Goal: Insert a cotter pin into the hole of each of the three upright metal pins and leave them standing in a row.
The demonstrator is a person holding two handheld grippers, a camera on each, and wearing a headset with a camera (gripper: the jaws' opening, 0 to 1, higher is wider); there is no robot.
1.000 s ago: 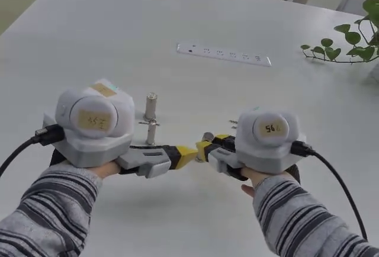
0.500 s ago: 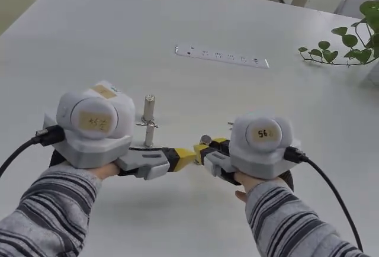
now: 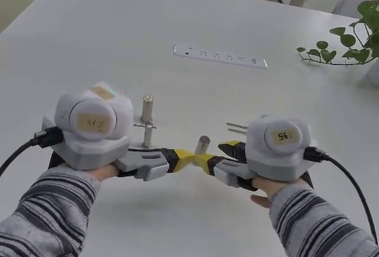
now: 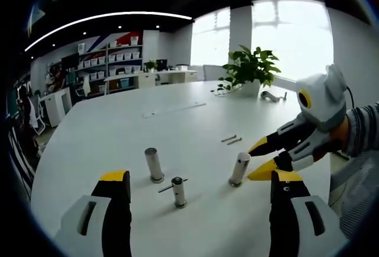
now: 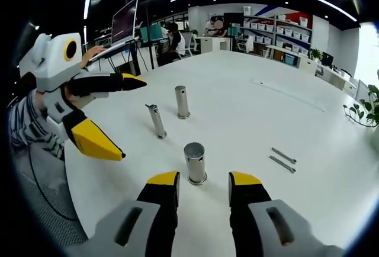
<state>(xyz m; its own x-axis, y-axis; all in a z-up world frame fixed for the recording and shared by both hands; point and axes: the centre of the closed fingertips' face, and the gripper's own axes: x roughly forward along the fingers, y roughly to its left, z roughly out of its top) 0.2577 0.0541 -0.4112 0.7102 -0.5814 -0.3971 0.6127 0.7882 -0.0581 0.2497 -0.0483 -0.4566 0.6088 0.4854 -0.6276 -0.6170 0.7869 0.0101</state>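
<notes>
The near pin point(image 3: 202, 145) stands in the gap of my right gripper point(image 3: 218, 154), with my left gripper point(image 3: 186, 157) crowding in from the left, tips close together. Two other pins point(image 3: 147, 106) block the far left. Cotter pins point(image 3: 237, 128) lie just right. Past them the desk point(image 3: 89, 32) is open up to the power strip point(image 3: 219, 57).

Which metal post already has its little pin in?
On the white table, go from the long power strip toward the striped sleeves to three metal posts. Two stand close, one behind the other. Yours is the nearer post, the only one with a thin pin crossing it.
</notes>
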